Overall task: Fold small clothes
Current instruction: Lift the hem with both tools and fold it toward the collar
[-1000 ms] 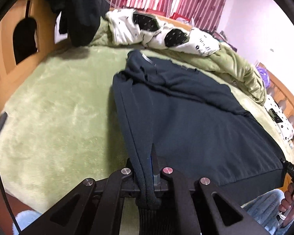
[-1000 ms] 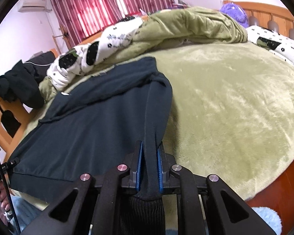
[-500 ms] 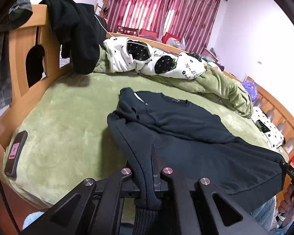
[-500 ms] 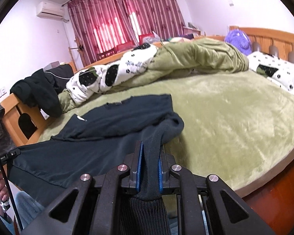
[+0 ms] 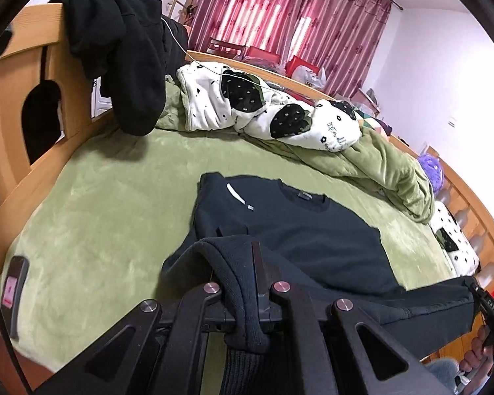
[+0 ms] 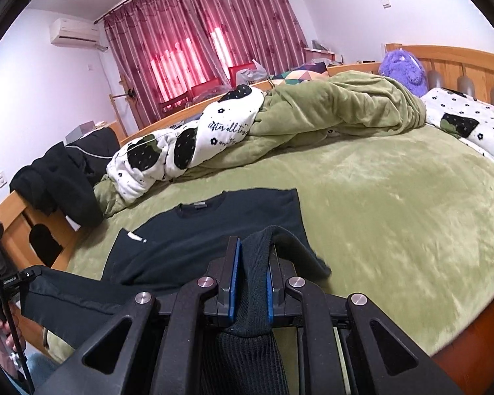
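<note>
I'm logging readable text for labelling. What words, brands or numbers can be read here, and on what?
"after all to..." in script, cut off by a fold, on the white black-spotted quilt; the line under it is unreadable.
"DAS" on the black handle of the other gripper; rest unreadable.
Tag on the dark navy sweatshirt collar: too small.
Black phone screen: blurred.

A green blanket (image 5: 98, 204) covered the bed; a phone (image 5: 13, 293) lay at lower left. Black clothes (image 5: 122, 49) hung over the wooden footboard (image 5: 13, 75) — upper left — and red curtains (image 6: 197, 39) filled the top centre.
</note>
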The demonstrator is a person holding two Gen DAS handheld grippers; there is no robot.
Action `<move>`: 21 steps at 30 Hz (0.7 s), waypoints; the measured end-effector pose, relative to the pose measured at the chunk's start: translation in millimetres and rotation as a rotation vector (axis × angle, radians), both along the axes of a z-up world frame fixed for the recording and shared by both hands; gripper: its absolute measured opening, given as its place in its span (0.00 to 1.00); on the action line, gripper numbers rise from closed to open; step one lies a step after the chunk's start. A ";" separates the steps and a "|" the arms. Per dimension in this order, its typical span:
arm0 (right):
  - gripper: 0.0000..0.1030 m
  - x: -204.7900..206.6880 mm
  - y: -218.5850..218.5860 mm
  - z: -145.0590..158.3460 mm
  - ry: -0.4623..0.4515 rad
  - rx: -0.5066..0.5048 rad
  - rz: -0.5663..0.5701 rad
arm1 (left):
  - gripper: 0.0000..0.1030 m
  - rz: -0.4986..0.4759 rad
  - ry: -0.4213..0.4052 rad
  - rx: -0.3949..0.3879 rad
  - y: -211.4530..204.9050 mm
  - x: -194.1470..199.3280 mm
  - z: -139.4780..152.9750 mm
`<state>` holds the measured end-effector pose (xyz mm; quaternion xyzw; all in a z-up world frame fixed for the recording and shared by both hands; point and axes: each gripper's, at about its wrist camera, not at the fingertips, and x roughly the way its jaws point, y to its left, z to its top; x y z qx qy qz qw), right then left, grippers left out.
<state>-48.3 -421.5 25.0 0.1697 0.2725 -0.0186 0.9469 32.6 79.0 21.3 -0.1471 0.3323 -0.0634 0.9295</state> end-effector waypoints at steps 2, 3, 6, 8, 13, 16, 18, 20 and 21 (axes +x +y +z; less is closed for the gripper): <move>0.13 19.8 -2.4 0.4 0.004 -0.008 -0.003 | 0.05 0.004 0.012 -0.023 -4.0 25.4 -3.0; 0.13 32.9 -5.0 -0.5 0.009 -0.013 -0.007 | 0.05 0.008 0.022 -0.025 -7.6 38.1 -5.5; 0.13 64.9 -8.6 -5.4 0.020 -0.014 -0.020 | 0.05 0.011 0.052 0.007 -18.0 74.4 -14.2; 0.13 91.4 -11.3 -11.1 0.033 -0.012 -0.022 | 0.05 0.010 0.063 0.042 -23.6 93.2 -19.1; 0.13 146.5 -13.2 -27.5 0.061 -0.026 -0.026 | 0.05 0.000 0.094 0.101 -37.0 142.5 -34.3; 0.13 176.9 -17.8 -40.4 0.084 -0.013 -0.028 | 0.05 -0.001 0.118 0.141 -45.4 171.3 -47.3; 0.13 195.3 -20.7 -49.6 0.097 -0.006 -0.026 | 0.05 -0.002 0.133 0.153 -48.5 185.5 -55.0; 0.13 216.5 -24.5 -62.0 0.116 -0.003 -0.026 | 0.05 -0.002 0.150 0.157 -50.9 202.3 -65.5; 0.13 223.0 -25.2 -66.0 0.122 0.000 -0.026 | 0.05 0.000 0.164 0.157 -51.9 211.7 -72.3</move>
